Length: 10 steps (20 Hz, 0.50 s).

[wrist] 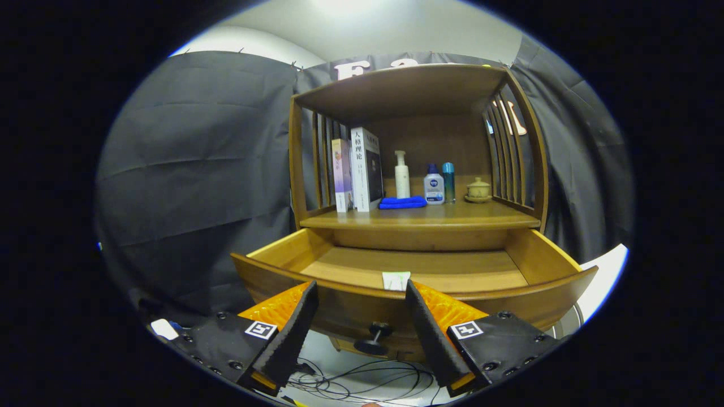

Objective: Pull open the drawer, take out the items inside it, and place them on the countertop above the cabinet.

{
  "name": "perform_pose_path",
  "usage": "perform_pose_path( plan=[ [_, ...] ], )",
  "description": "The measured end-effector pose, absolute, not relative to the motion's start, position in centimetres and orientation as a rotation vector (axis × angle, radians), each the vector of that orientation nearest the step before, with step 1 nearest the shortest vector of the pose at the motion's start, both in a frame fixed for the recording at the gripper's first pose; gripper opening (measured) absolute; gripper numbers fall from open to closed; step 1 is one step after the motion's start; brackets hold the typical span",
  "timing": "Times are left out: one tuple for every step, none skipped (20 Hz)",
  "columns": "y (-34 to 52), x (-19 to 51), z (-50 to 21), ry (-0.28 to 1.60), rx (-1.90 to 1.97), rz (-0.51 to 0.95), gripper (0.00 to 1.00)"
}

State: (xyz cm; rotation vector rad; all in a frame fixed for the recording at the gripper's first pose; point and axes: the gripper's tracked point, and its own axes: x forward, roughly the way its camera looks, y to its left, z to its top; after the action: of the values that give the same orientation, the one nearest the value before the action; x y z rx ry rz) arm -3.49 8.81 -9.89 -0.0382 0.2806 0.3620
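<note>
The wooden cabinet's drawer (pixel 543 263) is pulled out toward me, its curved front panel just beyond my fingertips. A dark round knob (pixel 378 330) sticks out of that front, low between my fingers. Inside the drawer, a small white item (pixel 395 280) rests against the front wall; the remaining drawer floor shows bare wood. My gripper (pixel 361 294) is open, fingers spread wide, holding nothing. The countertop (pixel 452 217) above the drawer carries a folded blue cloth (pixel 402 202).
On the countertop stand two books (pixel 359 169) at the left, a white pump bottle (pixel 401 175), a small white bottle (pixel 434 185), a teal bottle (pixel 448 182) and a lidded ceramic cup (pixel 478 190). Slatted sides and a top board enclose it. Cables (pixel 362 381) lie on the floor below.
</note>
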Motion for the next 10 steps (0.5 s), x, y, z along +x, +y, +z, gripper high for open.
perform_pose_path(
  plan=[
    [8.5, -2.9, -9.2, 0.271, -0.045, 0.349, 0.96],
    [8.3, -2.3, -8.3, 0.262, -0.042, 0.341, 0.96],
    [8.3, -1.5, -7.6, 0.255, -0.035, 0.336, 0.96],
    [8.0, -0.8, -6.9, 0.255, -0.032, 0.329, 0.96],
    [7.8, 0.1, -6.5, 0.261, -0.031, 0.325, 0.96],
    [7.6, 1.1, -6.1, 0.271, -0.029, 0.325, 0.96],
    [7.3, 2.0, -5.8, 0.285, -0.023, 0.321, 0.96],
    [7.1, 2.9, -5.5, 0.302, -0.015, 0.318, 0.95],
    [6.9, 3.9, -5.4, 0.323, -0.005, 0.311, 0.95],
    [6.6, 4.9, -5.2, 0.339, 0.001, 0.309, 0.95]
  ],
)
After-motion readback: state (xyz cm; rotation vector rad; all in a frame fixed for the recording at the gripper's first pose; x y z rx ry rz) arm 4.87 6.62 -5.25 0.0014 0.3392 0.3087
